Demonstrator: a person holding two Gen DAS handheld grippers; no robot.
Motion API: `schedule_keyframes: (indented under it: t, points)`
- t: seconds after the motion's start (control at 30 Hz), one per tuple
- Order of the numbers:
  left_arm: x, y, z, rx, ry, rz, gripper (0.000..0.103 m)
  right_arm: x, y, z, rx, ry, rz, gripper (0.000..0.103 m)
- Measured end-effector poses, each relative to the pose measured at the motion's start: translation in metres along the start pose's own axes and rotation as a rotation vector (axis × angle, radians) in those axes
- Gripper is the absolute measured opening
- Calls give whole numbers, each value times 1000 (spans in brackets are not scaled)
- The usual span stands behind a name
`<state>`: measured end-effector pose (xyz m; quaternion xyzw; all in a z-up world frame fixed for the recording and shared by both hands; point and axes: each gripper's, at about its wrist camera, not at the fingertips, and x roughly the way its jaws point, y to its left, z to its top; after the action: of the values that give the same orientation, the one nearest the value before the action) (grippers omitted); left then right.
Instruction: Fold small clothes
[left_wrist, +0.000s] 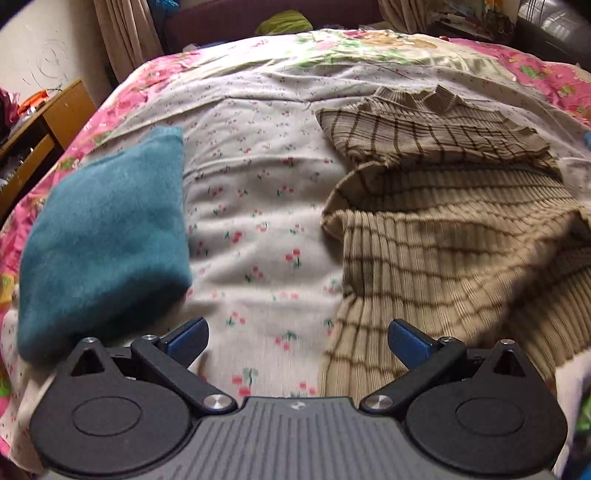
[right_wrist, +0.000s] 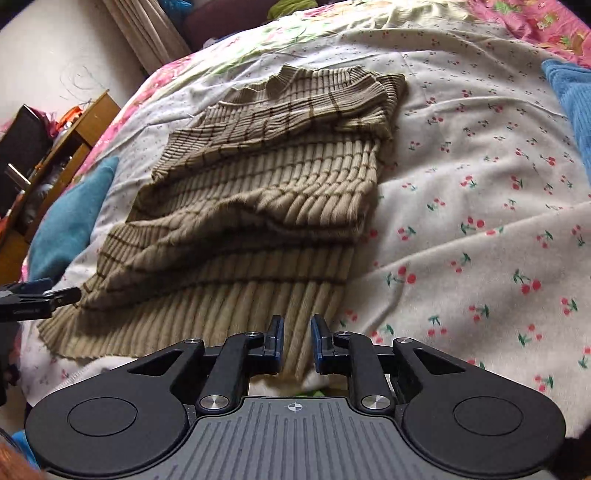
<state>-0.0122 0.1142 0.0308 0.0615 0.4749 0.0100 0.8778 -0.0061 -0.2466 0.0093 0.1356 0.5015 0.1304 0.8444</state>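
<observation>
A tan ribbed sweater (left_wrist: 443, 229) with dark stripes lies partly folded on the cherry-print sheet (left_wrist: 258, 206); its upper part is doubled over the body. My left gripper (left_wrist: 298, 343) hangs open and wide over bare sheet, just left of the sweater's hem, with nothing between its fingers. In the right wrist view the sweater (right_wrist: 258, 192) fills the middle. My right gripper (right_wrist: 297, 339) sits at the near hem with its jaws a narrow gap apart; ribbed fabric shows in the gap, and the pads do not visibly press it. The left gripper's fingers (right_wrist: 62, 295) appear at the sweater's left corner.
A folded teal cloth (left_wrist: 103, 236) lies left of the sweater, also seen as the teal cloth (right_wrist: 70, 218). A blue towel (right_wrist: 572, 107) lies at the far right. A wooden shelf (left_wrist: 44, 129) stands beside the bed's left edge. Curtains hang at the back.
</observation>
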Motion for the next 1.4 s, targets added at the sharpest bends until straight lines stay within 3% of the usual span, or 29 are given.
schedule_keyframes:
  t: [0.33, 0.6, 0.73, 0.8, 0.87, 0.97, 1.03, 1.13, 1.27, 1.4]
  points:
    - [-7, -18, -12, 90, 54, -120, 103, -3, -10, -10, 30, 6, -16, 22]
    - [-3, -18, -12, 67, 77, -133, 103, 11, -16, -7, 80, 41, 57, 23]
    - [-1, -18, -11, 65, 85, -130, 103, 16, -19, -5, 109, 56, 53, 23]
    - [0, -18, -11, 65, 90, -119, 103, 10, -19, -6, 115, 20, 30, 23]
    - [-4, -18, -11, 67, 86, -117, 101, 6, -18, -8, 107, -8, 11, 25]
    - [-5, -17, -12, 55, 83, -122, 98, 14, -19, -7, 110, 20, 28, 25]
    - [-7, -16, -10, 43, 82, -130, 89, 16, -20, -6, 118, 29, 39, 25]
    - [-10, -14, -8, 26, 89, -150, 82, 10, -25, -8, 144, 19, 44, 23]
    - [-6, -11, -6, 0, 103, -151, 80, 10, -28, -7, 166, 22, 45, 23]
    - [-9, -15, -5, -8, 107, -215, 73, 12, -27, -6, 159, 19, 45, 23]
